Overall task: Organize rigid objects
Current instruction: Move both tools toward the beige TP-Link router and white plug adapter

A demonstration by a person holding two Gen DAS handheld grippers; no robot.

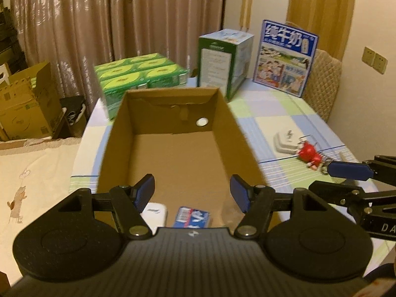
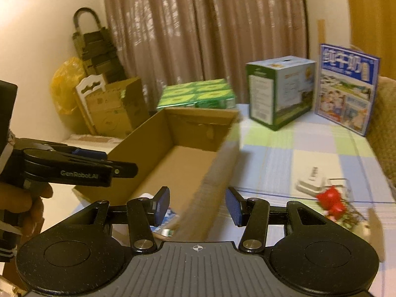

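Left wrist view: my left tongs (image 1: 192, 193) stand half open with nothing between the pads, poised over the near end of the cardboard box (image 1: 116, 133). Inside, against its near wall, lie a white case (image 1: 156, 212) and a blue-and-white packet (image 1: 193, 219), side by side. The things not yet boxed lie to the right of the box, toward the right edge of the counter (image 1: 284, 113): a white flat gadget (image 1: 284, 143) and, just nearer me and touching or almost touching it, a red figure keychain (image 1: 309, 154). One blue pad of my right tongs (image 1: 346, 170) reaches in from the right, its tip just beside the keychain.

Right wrist view: my right tongs (image 2: 196, 206) are narrowly open and empty, with the blurred right wall of the box running between the pads and beyond. The keychain (image 2: 331, 201) lies off to their right, and the white gadget (image 2: 310, 183) just behind it. My left tongs (image 2: 99, 163) hover at the left over the box, held by a hand (image 2: 24, 198).

Judgement: the right hand is plainly the nearer one; the keychain's long axis is too blurred to read.
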